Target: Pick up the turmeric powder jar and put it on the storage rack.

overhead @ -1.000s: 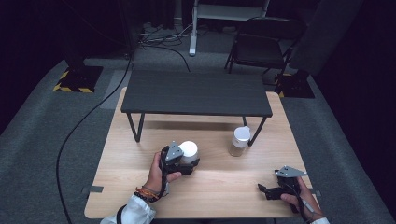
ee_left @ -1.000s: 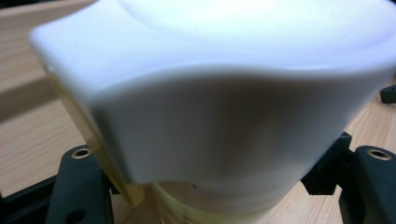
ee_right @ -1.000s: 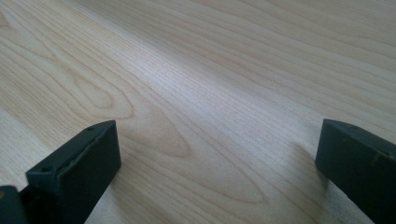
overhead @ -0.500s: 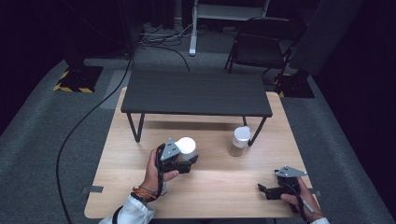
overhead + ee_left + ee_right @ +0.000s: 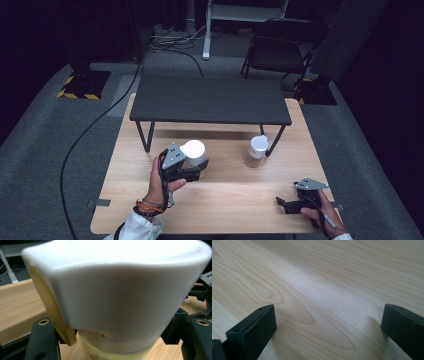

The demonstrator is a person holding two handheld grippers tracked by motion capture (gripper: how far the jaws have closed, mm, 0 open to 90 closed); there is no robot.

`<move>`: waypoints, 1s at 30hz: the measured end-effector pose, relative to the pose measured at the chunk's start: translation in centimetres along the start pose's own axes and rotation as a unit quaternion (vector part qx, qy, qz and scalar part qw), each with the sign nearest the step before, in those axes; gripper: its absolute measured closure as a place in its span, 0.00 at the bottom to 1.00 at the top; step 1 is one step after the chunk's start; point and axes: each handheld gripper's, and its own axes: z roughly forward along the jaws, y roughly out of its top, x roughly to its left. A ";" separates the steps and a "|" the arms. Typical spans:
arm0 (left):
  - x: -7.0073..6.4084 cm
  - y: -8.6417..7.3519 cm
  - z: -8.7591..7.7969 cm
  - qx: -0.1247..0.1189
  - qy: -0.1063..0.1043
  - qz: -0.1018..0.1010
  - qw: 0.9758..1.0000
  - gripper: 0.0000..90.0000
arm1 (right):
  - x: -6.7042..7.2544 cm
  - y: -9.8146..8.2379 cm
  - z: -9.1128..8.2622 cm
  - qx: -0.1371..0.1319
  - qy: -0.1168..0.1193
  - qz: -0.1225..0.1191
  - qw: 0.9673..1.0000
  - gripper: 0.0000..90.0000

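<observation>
**White-capped jar rides higher in the left gripper**

Compared with a second ago, the left gripper (image 5: 192, 167) has risen and drifted a little toward the black raised shelf (image 5: 210, 100), carrying the white-capped jar (image 5: 194, 152) with it. In the high view the jar's round cap now sits further up the picture than it did before, nearer the shelf's front edge, and it appears lifted off the wooden surface (image 5: 225, 195). The right gripper (image 5: 282, 204) has not moved; it lies low at the near right corner of the surface, in the person's right hand (image 5: 320, 212). The second jar (image 5: 256, 151), also white-lidded, stands where it was, beside the shelf's right front leg and well apart from both grippers.

In the left gripper view the jar (image 5: 117, 295) sits squarely between the two black fingers (image 5: 42, 340), one on each side of its lower body below the broad white cap. The fingers are pinching the jar, pressed against its sides, with the cap bulging out above them and pale yellowish contents visible at the bottom edge. The person's left hand (image 5: 162, 187) wraps the gripper's body from below.

In the right gripper view the fingers (image 5: 254, 327) stand spread wide, with bare wood grain (image 5: 324, 290) between them and nothing held.
</observation>
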 end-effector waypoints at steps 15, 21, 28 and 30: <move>0.0 1.0 -1.4 -0.029 0.004 -0.008 1.000 0.33 | 0.0 0.0 0.0 0.000 0.000 0.000 1.000 0.00; 0.0 1.5 -1.9 -0.025 0.011 -0.003 1.000 0.33 | 0.0 0.0 0.0 0.000 0.000 0.000 1.000 0.00; -0.1 2.1 -2.3 -0.022 0.019 0.001 1.000 0.33 | 0.0 0.0 0.0 0.000 0.000 0.000 1.000 0.00; -0.1 2.4 -2.3 -0.024 0.022 0.003 0.999 0.33 | 0.0 0.0 0.0 0.000 0.000 0.000 1.000 0.00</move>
